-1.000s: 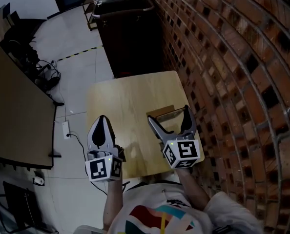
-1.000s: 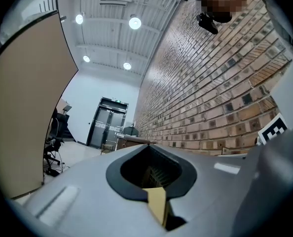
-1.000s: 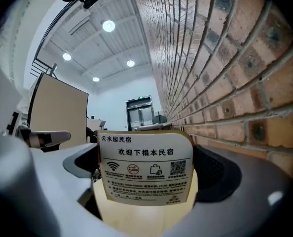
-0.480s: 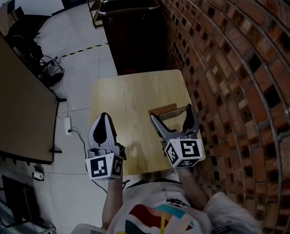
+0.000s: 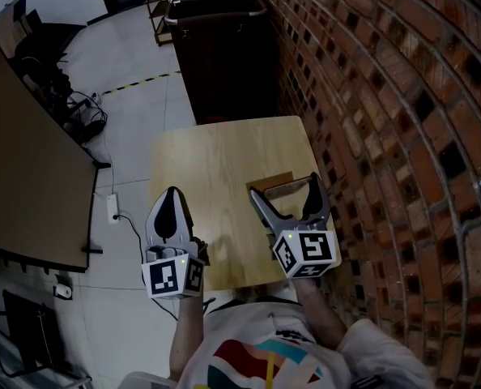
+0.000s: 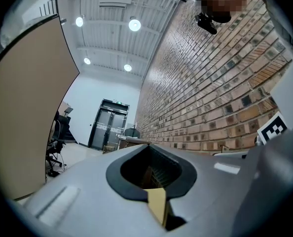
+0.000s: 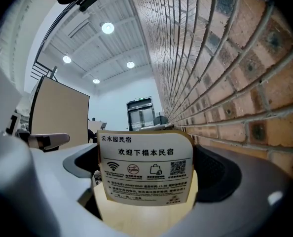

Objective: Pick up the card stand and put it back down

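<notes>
Card stand (image 7: 145, 174), one, between spread right tool (image 5: 283, 186), left tool (image 5: 172, 194) closed

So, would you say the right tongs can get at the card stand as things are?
Probably yes. The right tongs are open, and the card stand stands upright on the table right between the jaws, with nothing else in the gap. Closing them should be enough.

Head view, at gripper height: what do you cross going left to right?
brown panel → white power strip on the floor → left gripper → right gripper → brick wall. The card stand is skipped: it sits between the right gripper's jaws.
</notes>
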Demonstrator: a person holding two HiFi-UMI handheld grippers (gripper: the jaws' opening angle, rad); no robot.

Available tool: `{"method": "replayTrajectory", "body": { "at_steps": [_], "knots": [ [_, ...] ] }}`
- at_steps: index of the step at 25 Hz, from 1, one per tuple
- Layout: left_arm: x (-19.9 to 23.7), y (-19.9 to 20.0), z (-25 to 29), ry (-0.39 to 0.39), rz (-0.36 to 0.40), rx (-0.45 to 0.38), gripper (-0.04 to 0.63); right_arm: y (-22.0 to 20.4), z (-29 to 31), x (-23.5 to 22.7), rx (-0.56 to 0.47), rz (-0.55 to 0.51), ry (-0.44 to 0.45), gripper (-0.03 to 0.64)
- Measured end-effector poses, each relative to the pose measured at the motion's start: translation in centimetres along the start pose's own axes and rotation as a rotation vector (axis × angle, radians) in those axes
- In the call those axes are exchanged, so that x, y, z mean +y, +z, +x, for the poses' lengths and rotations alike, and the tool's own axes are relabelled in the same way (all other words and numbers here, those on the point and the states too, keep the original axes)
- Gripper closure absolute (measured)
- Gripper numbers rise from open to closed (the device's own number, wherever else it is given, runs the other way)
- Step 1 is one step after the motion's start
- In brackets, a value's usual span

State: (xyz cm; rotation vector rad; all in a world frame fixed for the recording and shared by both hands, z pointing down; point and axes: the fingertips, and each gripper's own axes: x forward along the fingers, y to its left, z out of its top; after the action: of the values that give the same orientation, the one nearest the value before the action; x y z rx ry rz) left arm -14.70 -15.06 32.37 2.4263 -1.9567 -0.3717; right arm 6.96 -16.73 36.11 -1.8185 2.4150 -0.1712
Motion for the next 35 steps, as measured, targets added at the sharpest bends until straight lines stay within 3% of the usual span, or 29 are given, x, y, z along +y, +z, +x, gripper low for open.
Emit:
{"method": "replayTrajectory", "body": {
  "at_steps": [12,17,26,31,35],
  "knots": [
    [0.1,-0.4,0.1,0.007,0.022,0.019,0.591,-0.4,0.1,-0.1,0.016,0.004,-0.004,0.041],
    [0.2,0.3,0.1,0.001,-0.020,-0.031,0.589,-0.5,0.2,-0.2,0.021,0.005,-0.005,0.041],
    [0.8,-1.1,0.6,0.014,-0.030,0.016,0.589,-1.1,1.7,-0.7,0.037,0.001,-0.010,0.041],
    [1.3,-2.9,0.8,0.027,-0.048,0.057,0.589,-2.7,5.8,-2.1,0.074,-0.038,-0.009,0.041],
    [2.2,-5.2,0.7,0.045,-0.059,0.115,0.589,-6.8,12.1,-5.0,0.161,-0.109,-0.071,0.041]
  ]
}}
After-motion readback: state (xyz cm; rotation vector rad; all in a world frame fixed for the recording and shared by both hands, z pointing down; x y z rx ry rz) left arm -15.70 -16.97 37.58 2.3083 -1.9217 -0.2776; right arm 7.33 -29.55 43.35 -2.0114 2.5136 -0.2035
